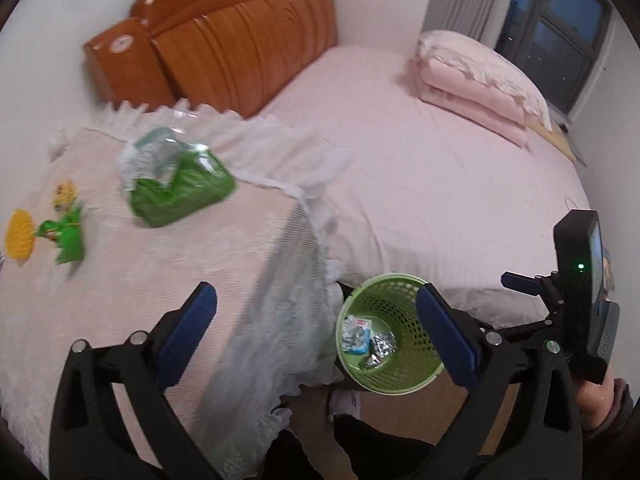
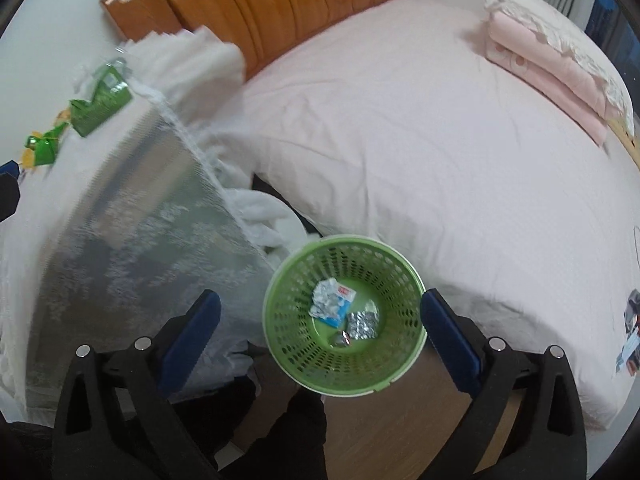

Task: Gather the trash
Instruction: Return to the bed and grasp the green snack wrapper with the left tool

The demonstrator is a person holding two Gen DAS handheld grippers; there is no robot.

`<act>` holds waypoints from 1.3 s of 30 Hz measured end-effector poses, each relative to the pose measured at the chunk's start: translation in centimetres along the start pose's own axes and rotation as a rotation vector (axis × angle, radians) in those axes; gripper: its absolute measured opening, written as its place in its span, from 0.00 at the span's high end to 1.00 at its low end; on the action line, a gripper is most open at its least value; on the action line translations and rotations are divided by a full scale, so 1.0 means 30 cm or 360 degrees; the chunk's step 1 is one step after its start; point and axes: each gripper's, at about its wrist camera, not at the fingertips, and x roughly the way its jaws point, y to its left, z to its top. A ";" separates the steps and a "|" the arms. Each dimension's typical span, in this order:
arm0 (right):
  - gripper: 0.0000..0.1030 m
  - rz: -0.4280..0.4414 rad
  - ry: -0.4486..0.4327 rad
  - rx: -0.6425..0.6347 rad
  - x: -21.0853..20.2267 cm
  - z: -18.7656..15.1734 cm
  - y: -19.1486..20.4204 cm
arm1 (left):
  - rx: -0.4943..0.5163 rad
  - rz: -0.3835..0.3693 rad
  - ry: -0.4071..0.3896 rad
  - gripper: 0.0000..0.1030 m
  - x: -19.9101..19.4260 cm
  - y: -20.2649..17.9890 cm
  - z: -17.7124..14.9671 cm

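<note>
A green mesh waste basket [image 1: 404,292] [image 2: 288,344] stands on the floor between the lace-covered side table and the bed. It holds a crumpled blue-and-white wrapper [image 2: 332,304] and silver foil wrappers [image 2: 362,324]. On the table lie a large green crumpled bag [image 1: 176,184] [image 2: 100,104], a small green wrapper [image 1: 66,236] [image 2: 42,148] and a yellow piece [image 1: 18,234]. My left gripper [image 1: 316,340] is open and empty over the table's corner. My right gripper [image 2: 320,336] is open and empty above the basket.
A pink bed [image 1: 420,184] fills the right side, with folded pink bedding [image 1: 480,80] and a wooden headboard [image 1: 240,36]. The lace cloth [image 2: 132,240] hangs down the table's side. A window [image 1: 560,28] is at the far right.
</note>
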 end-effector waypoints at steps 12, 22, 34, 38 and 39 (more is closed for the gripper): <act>0.02 0.0182 -0.0257 -0.0429 -0.189 0.193 0.475 | -0.0497 0.0345 -0.0237 0.08 -0.270 0.450 -0.125; 0.02 0.0206 -0.0262 -0.0640 -0.202 0.189 0.657 | -0.0692 0.0434 -0.0264 0.08 -0.306 0.605 -0.210; 0.02 0.0180 -0.0213 -0.0632 -0.164 0.191 0.702 | -0.0665 0.0397 -0.0180 0.08 -0.105 0.705 -0.111; 0.02 0.0182 -0.0178 -0.0565 -0.136 0.212 0.687 | -0.0663 0.0396 -0.0135 0.08 0.020 0.753 -0.030; 0.02 0.0181 -0.0171 -0.0548 -0.128 0.218 0.684 | -0.0675 0.0399 -0.0115 0.08 0.054 0.768 -0.012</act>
